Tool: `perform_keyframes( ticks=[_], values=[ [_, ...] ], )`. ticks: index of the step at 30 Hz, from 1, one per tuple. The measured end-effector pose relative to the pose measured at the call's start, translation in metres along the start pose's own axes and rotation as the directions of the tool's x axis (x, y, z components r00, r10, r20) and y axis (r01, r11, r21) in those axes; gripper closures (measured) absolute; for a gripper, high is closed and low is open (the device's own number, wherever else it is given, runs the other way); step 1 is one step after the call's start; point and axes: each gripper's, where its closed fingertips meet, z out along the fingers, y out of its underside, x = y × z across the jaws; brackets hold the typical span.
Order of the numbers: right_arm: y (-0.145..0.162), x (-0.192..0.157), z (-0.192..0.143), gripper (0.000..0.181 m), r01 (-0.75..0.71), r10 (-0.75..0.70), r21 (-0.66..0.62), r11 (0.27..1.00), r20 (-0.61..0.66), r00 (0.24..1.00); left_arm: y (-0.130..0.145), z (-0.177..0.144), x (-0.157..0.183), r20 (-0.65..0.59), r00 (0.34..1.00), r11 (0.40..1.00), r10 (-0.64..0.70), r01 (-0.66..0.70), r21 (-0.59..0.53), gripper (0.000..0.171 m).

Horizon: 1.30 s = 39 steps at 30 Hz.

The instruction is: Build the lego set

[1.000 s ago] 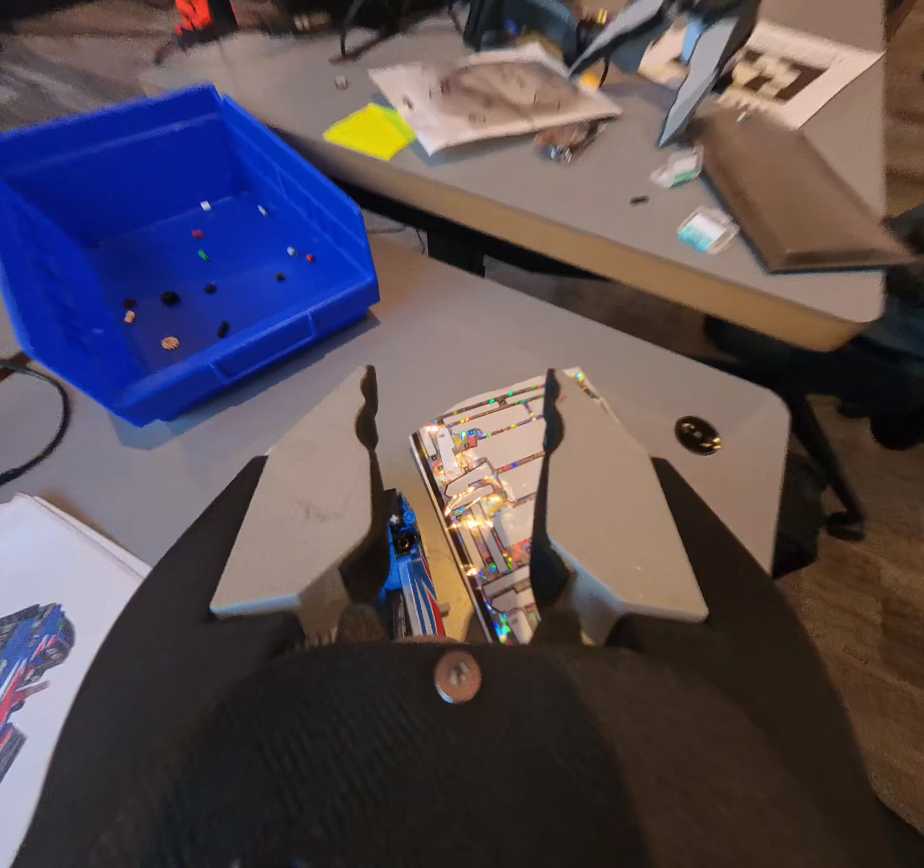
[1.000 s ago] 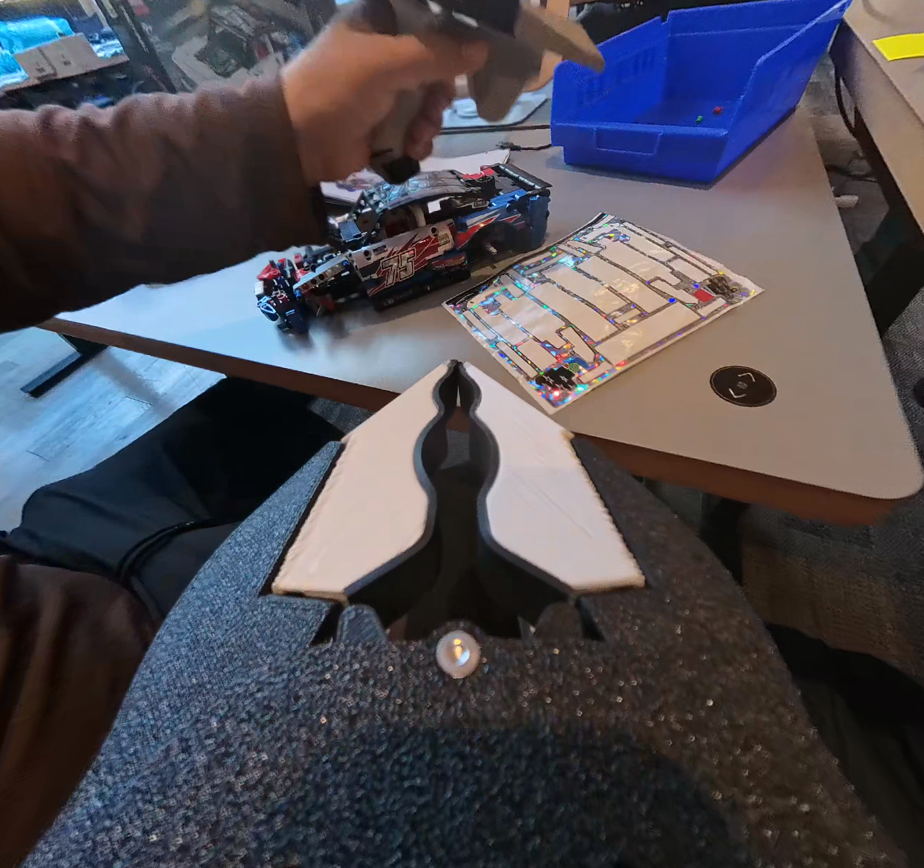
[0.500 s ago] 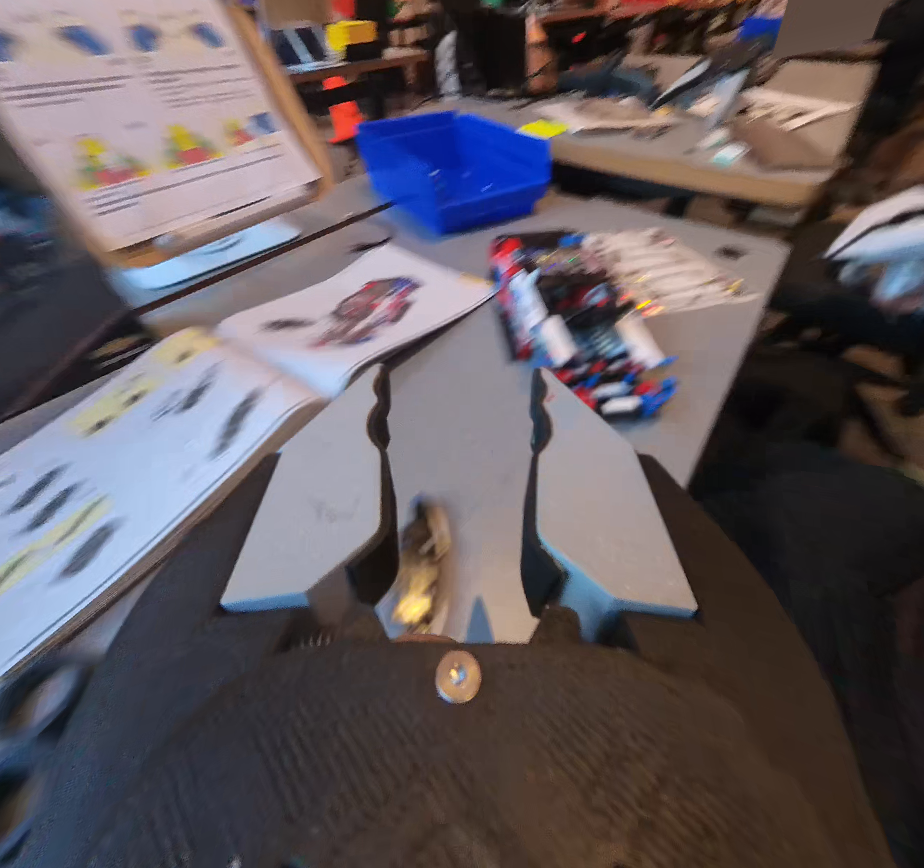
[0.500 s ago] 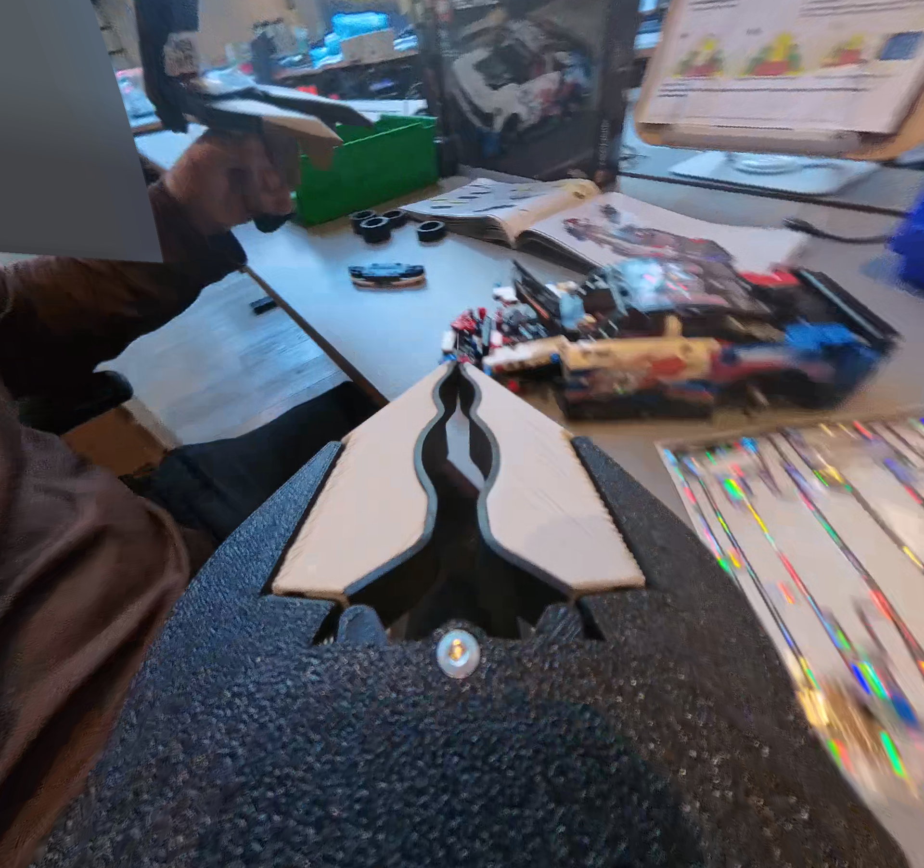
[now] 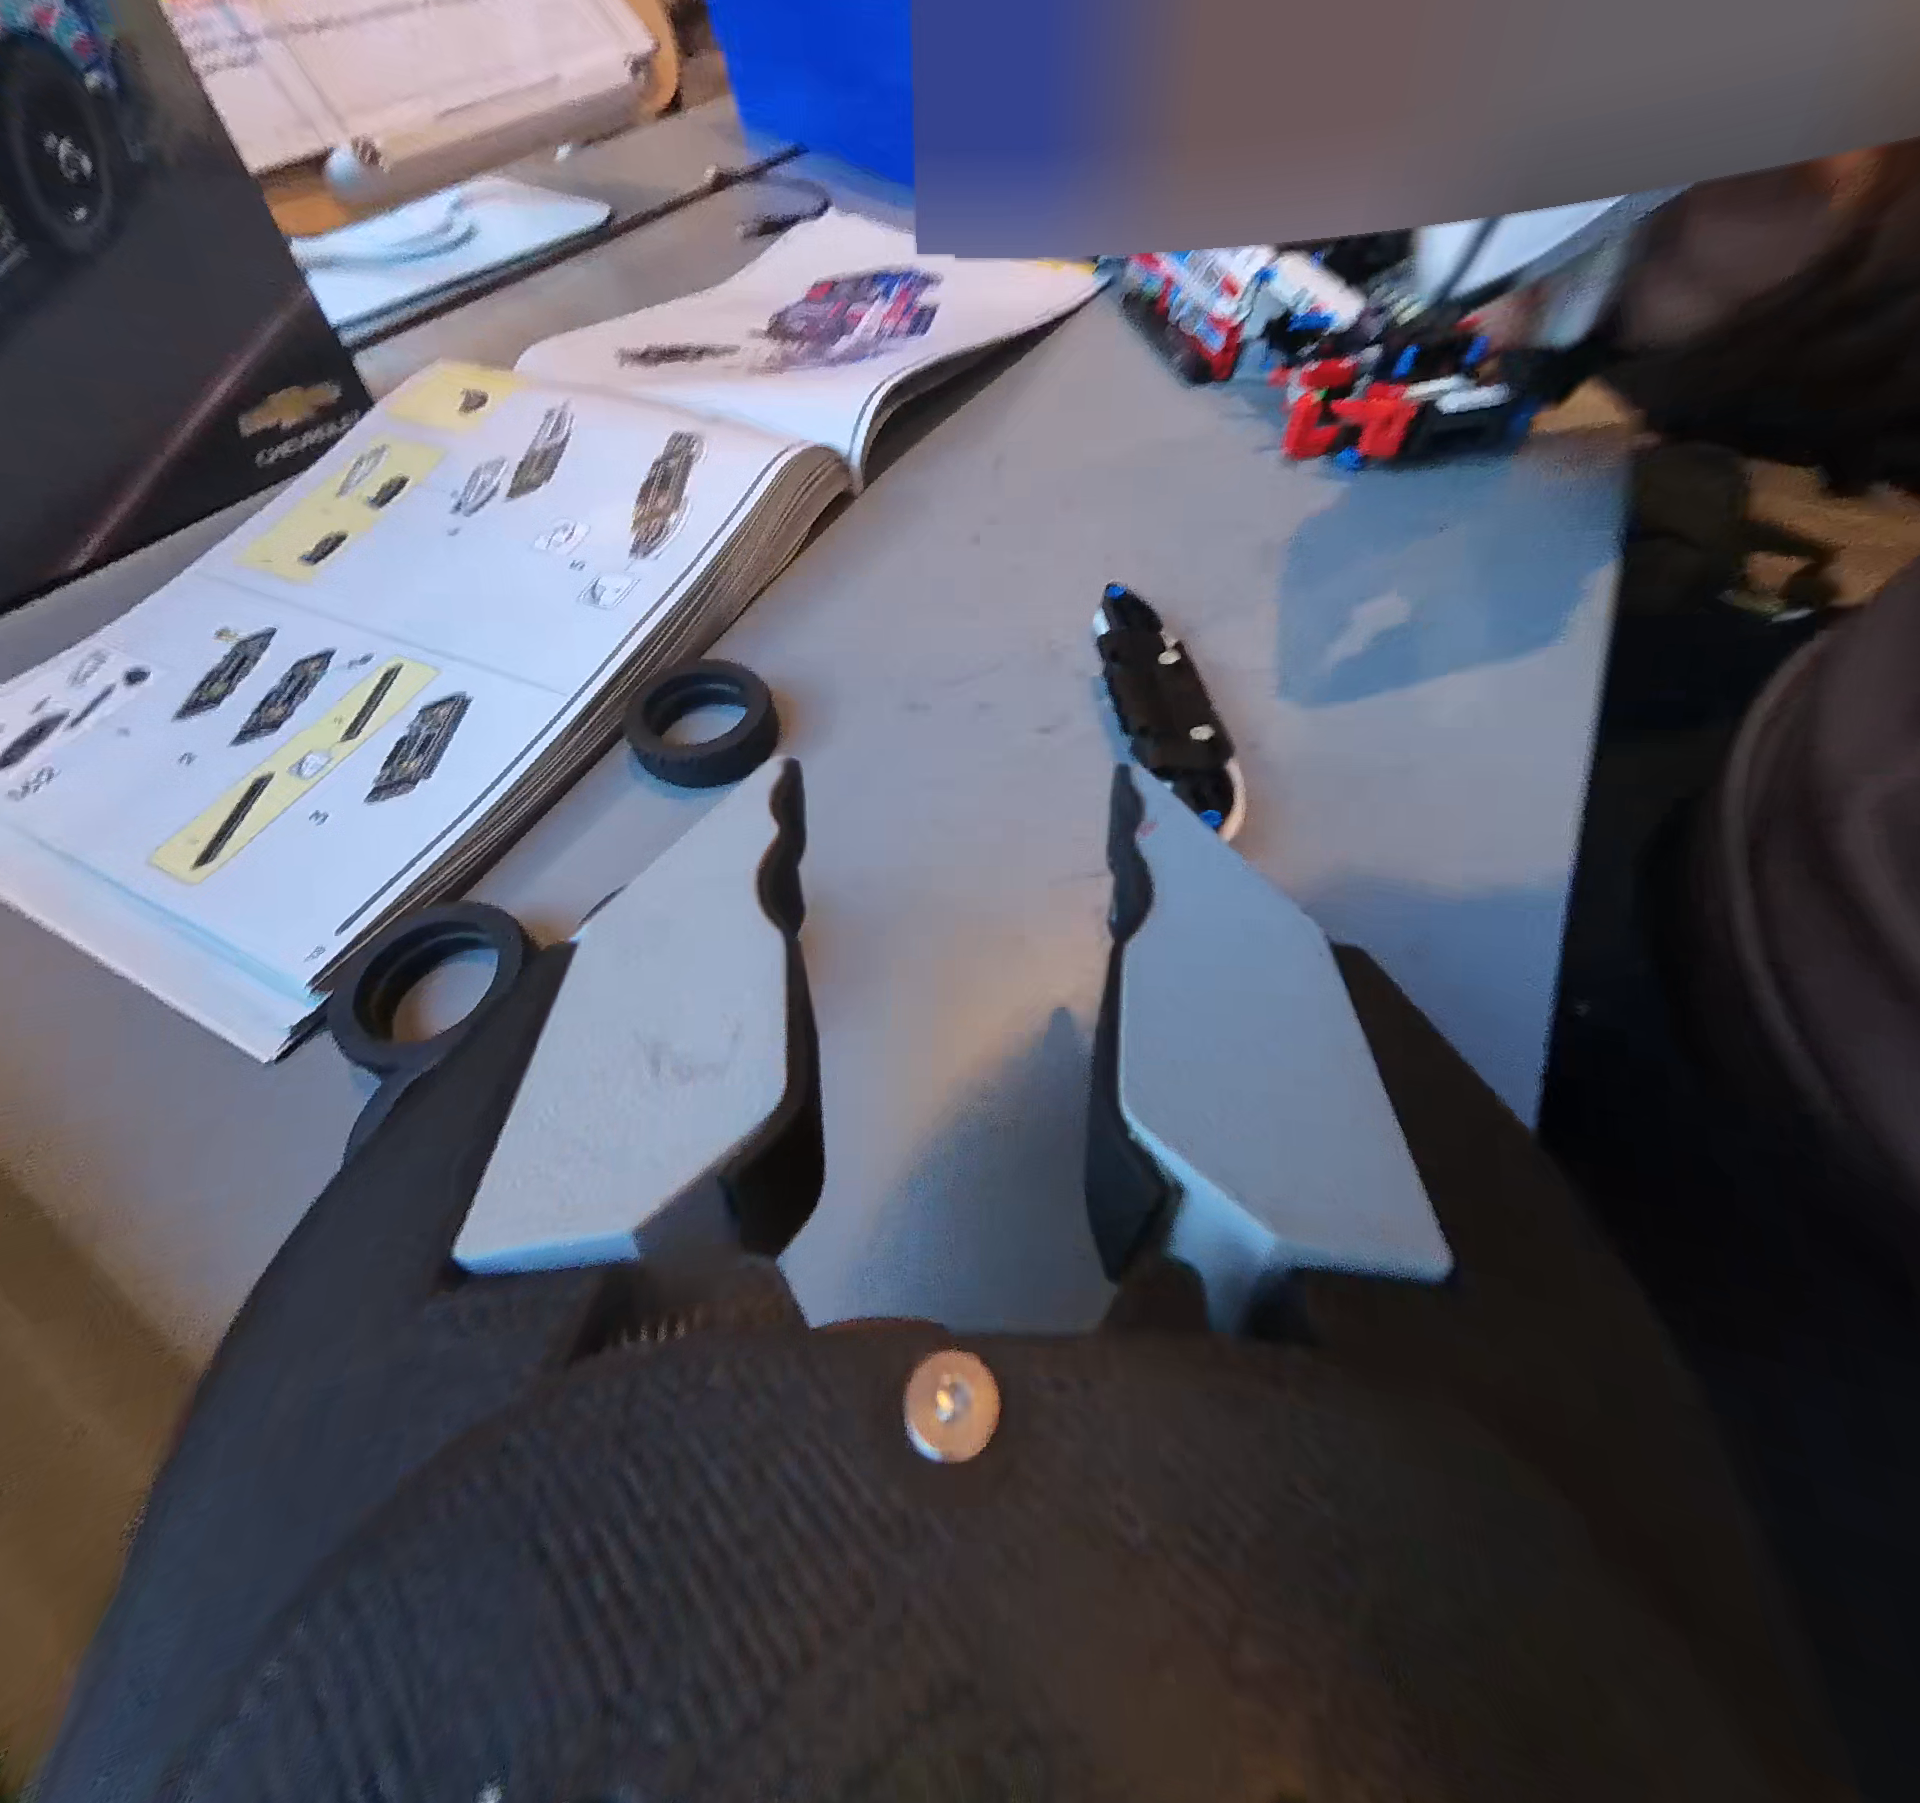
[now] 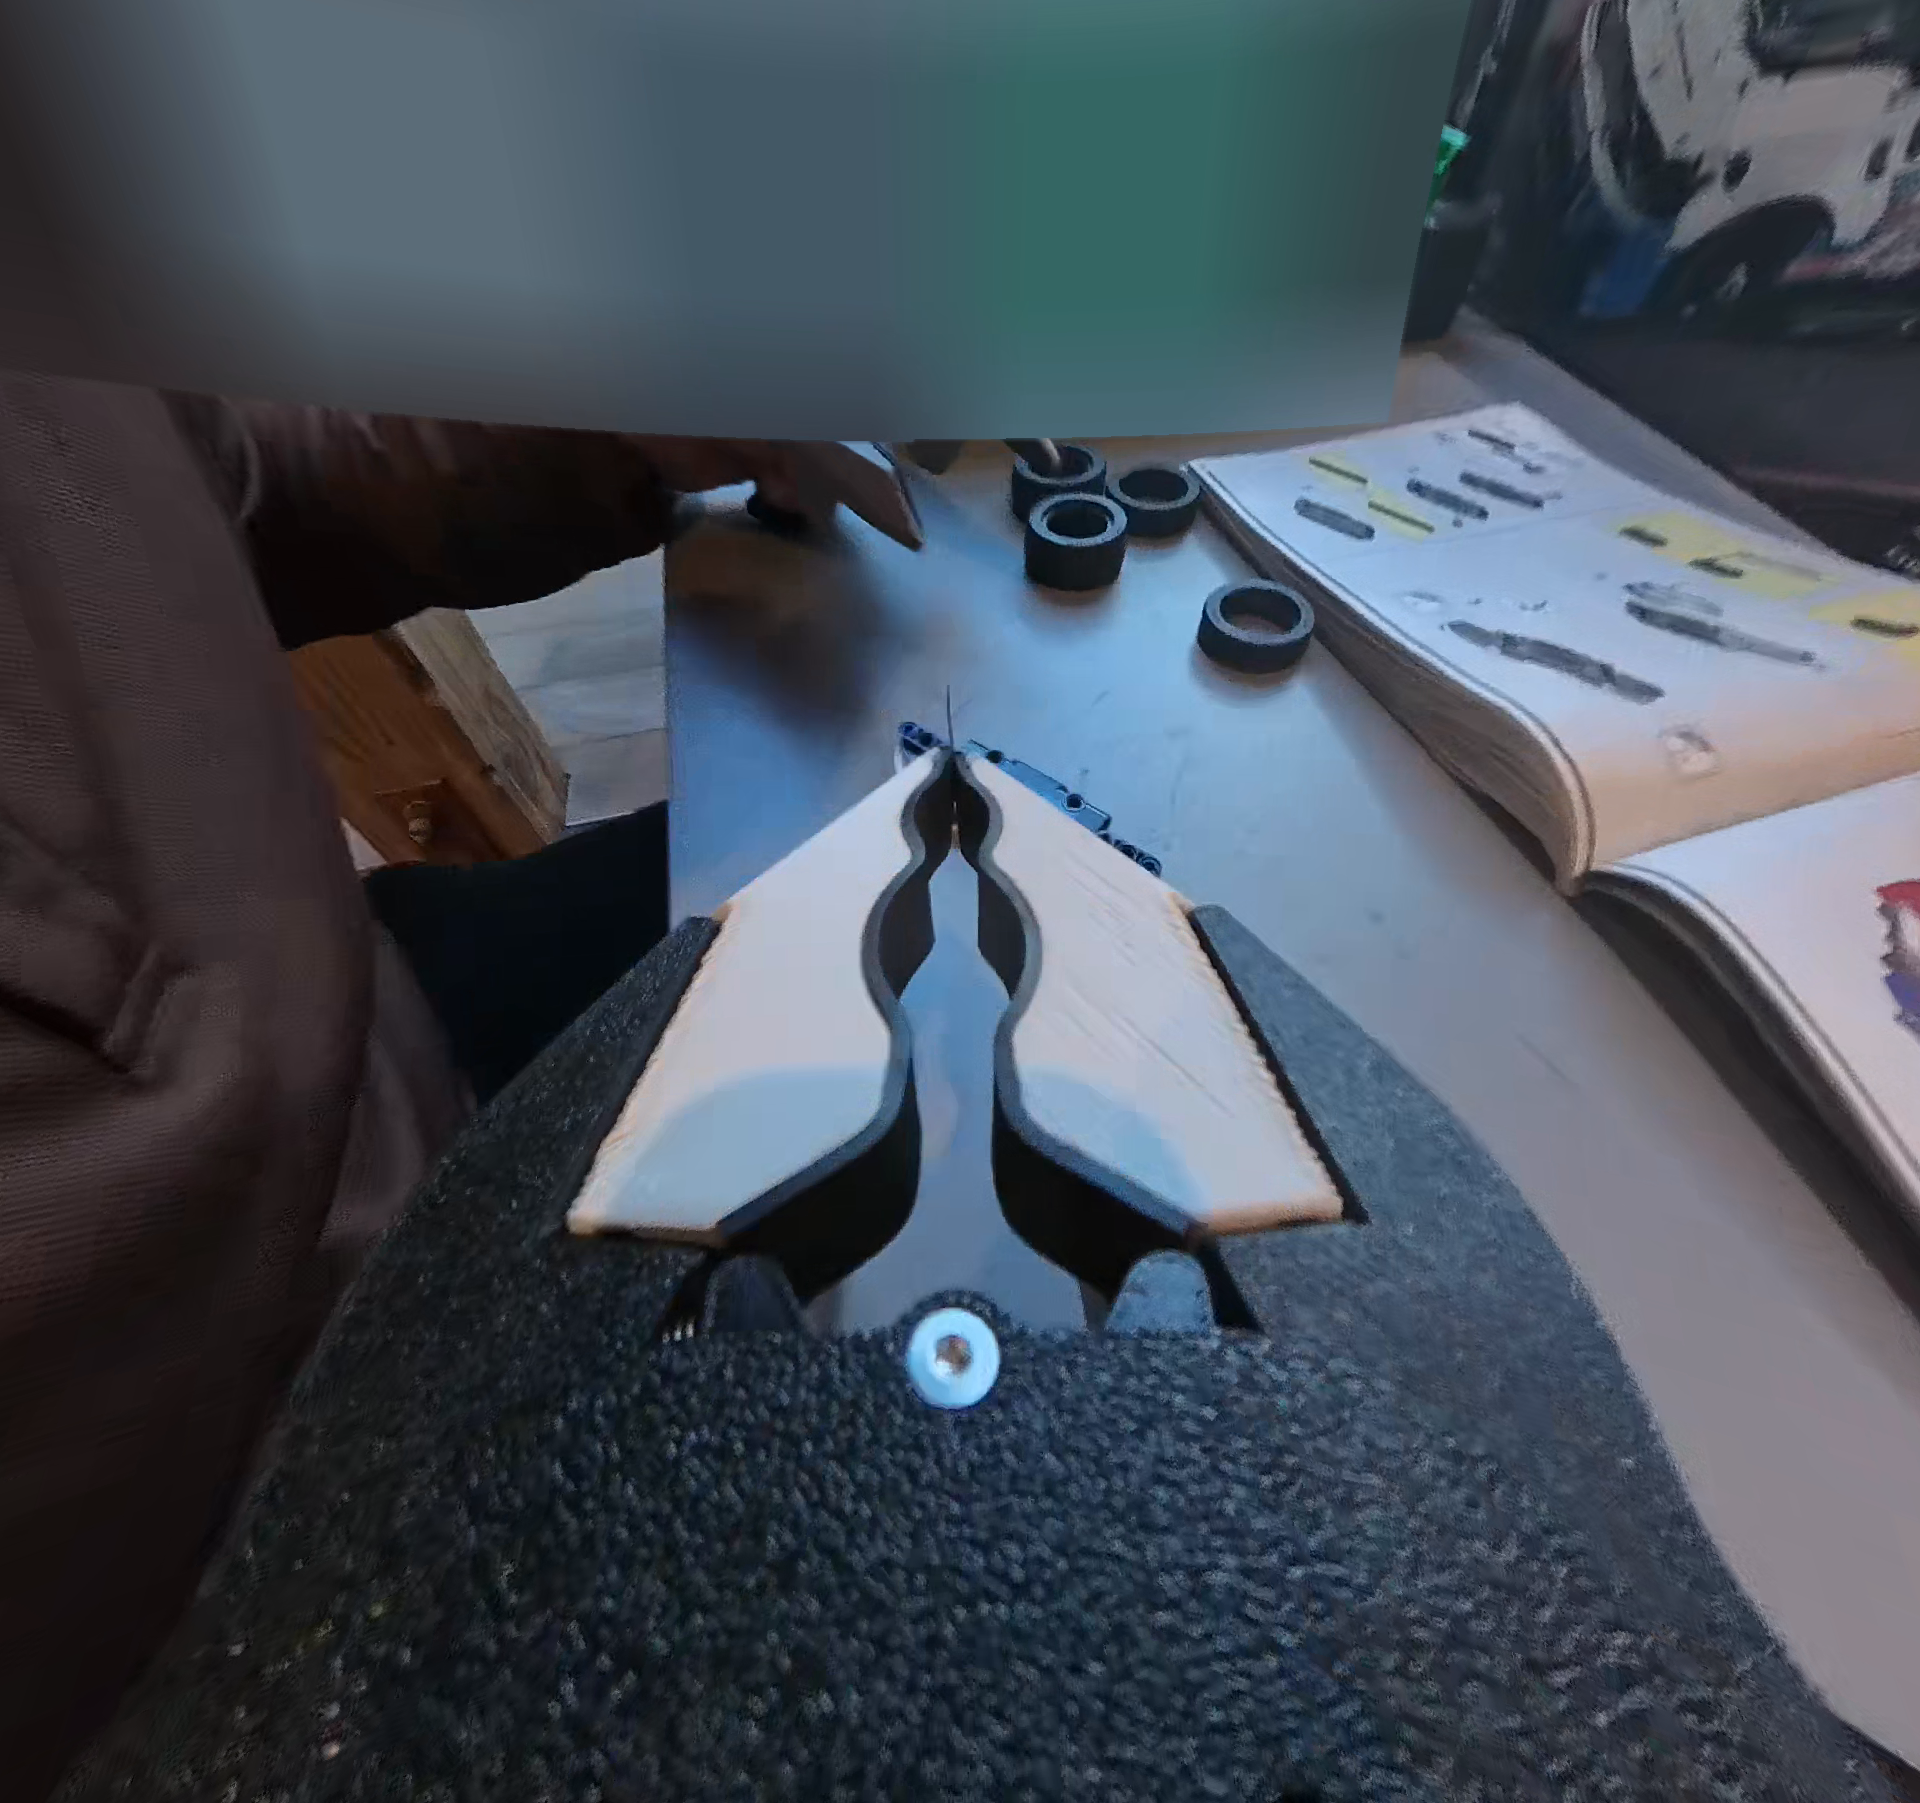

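Black subassembly (image 5: 1164, 704) lies flat on grey worktop (image 5: 987, 527), just beyond left gripper (image 5: 951, 797), which hovers low, jaws wide, empty. Right gripper (image 6: 951, 766) points down over it, fingertips together, nothing held. Tyres (image 6: 1252, 626) beside open manual (image 5: 436, 610); car (image 5: 1351, 371) farther off.

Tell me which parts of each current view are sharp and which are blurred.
Left wrist view: the left gripper, nearest tyre and black subassembly are fairly sharp; the car model is smeared. Right wrist view: the right gripper is sharp; the manual is slightly soft, the box behind blurred.
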Motion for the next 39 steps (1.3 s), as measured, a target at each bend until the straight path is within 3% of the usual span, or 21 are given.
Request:
perform_keyframes(
  ticks=[4,9,15,19,24,30,35,39],
  values=[
    [0.007,0.005,0.023,0.181,-0.095,0.094,-0.035,0.995,-0.019,0.995,-0.008,-0.01,0.008,-0.089,0.996,0.997,-0.013,0.02,0.078,0.121],
    [0.014,-0.002,0.039,0.181,-0.214,0.215,-0.073,0.974,-0.004,0.977,-0.003,-0.007,0.026,-0.198,0.98,0.999,0.02,-0.013,0.036,0.118],
    [-0.001,-0.026,0.036,0.181,-0.555,0.55,-0.03,0.831,0.179,0.815,0.004,-0.001,0.034,-0.229,0.972,0.999,0.043,-0.049,-0.019,0.118],
    [0.001,-0.047,0.024,0.181,-0.637,0.632,-0.075,0.767,0.255,0.732,-0.006,-0.004,0.056,-0.241,0.968,0.997,0.065,-0.054,0.053,0.119],
    [-0.012,-0.055,0.009,0.181,-0.734,0.69,-0.023,0.679,0.361,0.627,0.011,0.008,0.069,-0.166,0.973,0.984,0.158,-0.17,-0.058,0.119],
    [-0.002,-0.047,0.011,0.181,-0.593,0.566,0.039,0.804,0.252,0.785,0.012,0.011,0.063,-0.196,0.979,0.994,0.049,-0.068,-0.09,0.121],
    [-0.003,-0.049,0.009,0.181,-0.559,0.529,0.06,0.827,0.255,0.81,0.002,0.014,0.061,-0.191,0.982,0.999,0.011,-0.019,-0.042,0.123],
    [0.016,-0.044,0.009,0.181,-0.495,0.481,0.047,0.867,0.172,0.859,-0.002,0.023,0.072,-0.243,0.97,0.999,0.016,-0.027,-0.043,0.125]
  ],
)
